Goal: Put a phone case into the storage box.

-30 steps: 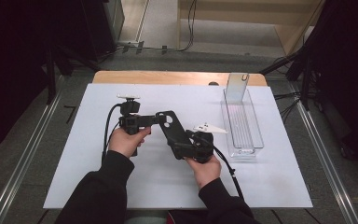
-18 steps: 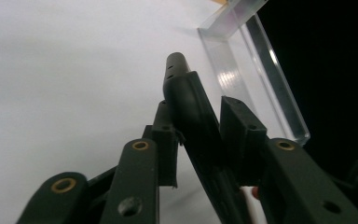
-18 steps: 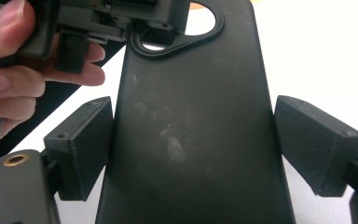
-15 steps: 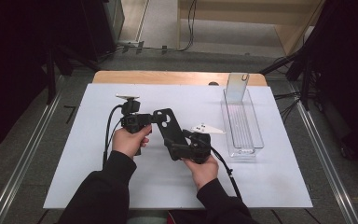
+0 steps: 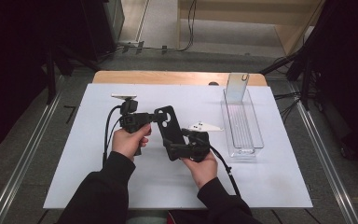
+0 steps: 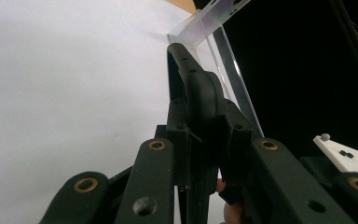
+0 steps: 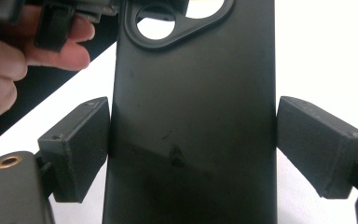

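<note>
While our left gripper [image 5: 154,116] has just been closing on the light, bendy case's [image 5: 170,131] top edge, the right gripper [image 5: 177,150] stands wide across its sides.

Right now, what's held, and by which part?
A black phone case: left hand-held gripper, jaws just closing, clamps its camera-cutout end; right hand-held gripper spans its long sides near the other end.

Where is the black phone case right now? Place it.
High view, table centre: the black phone case is held above the white sheet between both hand-held grippers, left of the clear tray.

phone case [image 7: 193,116] bottom cut off by right gripper view's lower edge.
</note>
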`<move>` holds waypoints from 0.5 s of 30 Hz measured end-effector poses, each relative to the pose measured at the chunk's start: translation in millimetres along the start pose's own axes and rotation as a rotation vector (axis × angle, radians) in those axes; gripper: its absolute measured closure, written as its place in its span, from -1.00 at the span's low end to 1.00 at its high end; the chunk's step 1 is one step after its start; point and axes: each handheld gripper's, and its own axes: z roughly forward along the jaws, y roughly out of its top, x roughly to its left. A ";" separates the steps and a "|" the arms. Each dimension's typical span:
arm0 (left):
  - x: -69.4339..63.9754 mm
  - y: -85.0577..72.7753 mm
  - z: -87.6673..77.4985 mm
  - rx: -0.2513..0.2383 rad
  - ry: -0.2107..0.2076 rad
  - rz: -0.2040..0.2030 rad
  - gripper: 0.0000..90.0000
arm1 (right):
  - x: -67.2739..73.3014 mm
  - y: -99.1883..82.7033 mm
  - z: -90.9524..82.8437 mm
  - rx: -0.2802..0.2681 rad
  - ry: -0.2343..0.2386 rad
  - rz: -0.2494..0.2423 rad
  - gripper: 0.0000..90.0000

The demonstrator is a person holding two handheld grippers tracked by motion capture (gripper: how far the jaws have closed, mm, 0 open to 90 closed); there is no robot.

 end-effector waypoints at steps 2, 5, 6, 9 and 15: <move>-4.1 -0.1 -0.8 -0.003 0.002 0.014 0.74 | 0.0 3.9 -1.5 0.014 0.006 -0.026 -0.82; -8.3 0.1 -2.9 -0.009 0.005 0.036 0.74 | 0.3 9.7 -2.0 0.038 0.007 -0.063 -1.00; -10.6 0.2 -4.0 -0.015 0.007 0.045 0.74 | -0.8 11.0 -3.1 0.034 0.024 -0.067 -1.00; -15.4 0.0 -6.2 -0.027 0.022 0.079 0.74 | -3.9 15.5 -6.5 0.079 0.056 -0.072 -1.00; -22.6 -3.3 -9.5 -0.058 0.042 0.172 0.73 | -6.9 20.1 -19.3 0.113 0.068 -0.097 -1.00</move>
